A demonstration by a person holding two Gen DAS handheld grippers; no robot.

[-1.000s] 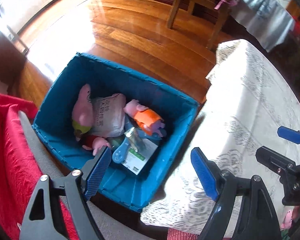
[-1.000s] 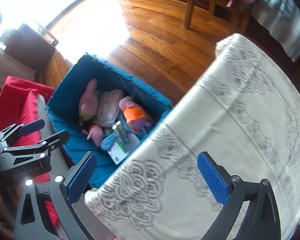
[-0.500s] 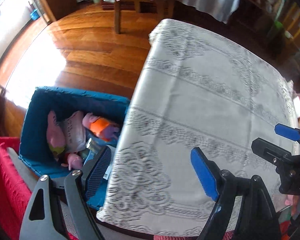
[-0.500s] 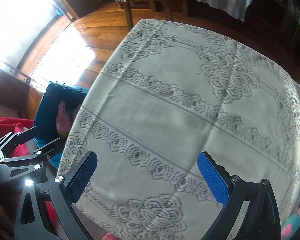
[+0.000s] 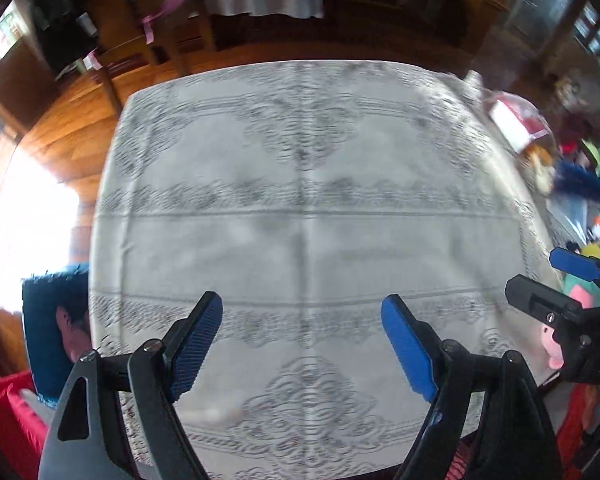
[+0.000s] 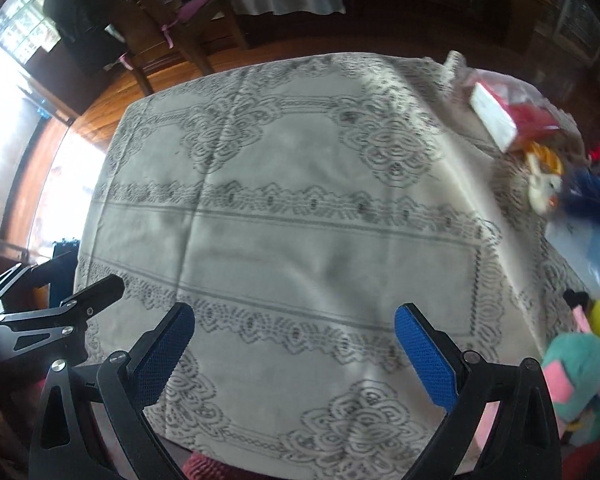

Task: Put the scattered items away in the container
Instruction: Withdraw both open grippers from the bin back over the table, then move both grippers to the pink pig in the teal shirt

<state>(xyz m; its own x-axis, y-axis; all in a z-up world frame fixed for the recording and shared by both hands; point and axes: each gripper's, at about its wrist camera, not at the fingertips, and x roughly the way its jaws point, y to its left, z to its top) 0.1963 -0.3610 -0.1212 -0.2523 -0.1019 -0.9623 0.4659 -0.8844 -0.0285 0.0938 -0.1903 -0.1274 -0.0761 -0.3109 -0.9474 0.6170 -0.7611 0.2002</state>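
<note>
My left gripper is open and empty above the near edge of a table under a grey patterned cloth. My right gripper is open and empty over the same cloth. The blue container stands on the floor at the table's left side, mostly hidden by the cloth; a pink plush shows inside it. Scattered items lie off the table's right side: a red and white packet, a small white and orange toy, a blue fuzzy thing and a teal and pink plush.
Wooden chairs stand on the wood floor beyond the table. A red cushion lies at lower left. A light blue flat item lies at the table's right edge. Each gripper shows at the edge of the other's view.
Both grippers have swung right, away from the blue container and onto the table. The container has slid to the far left edge of both views; the items on the right have come into view.
</note>
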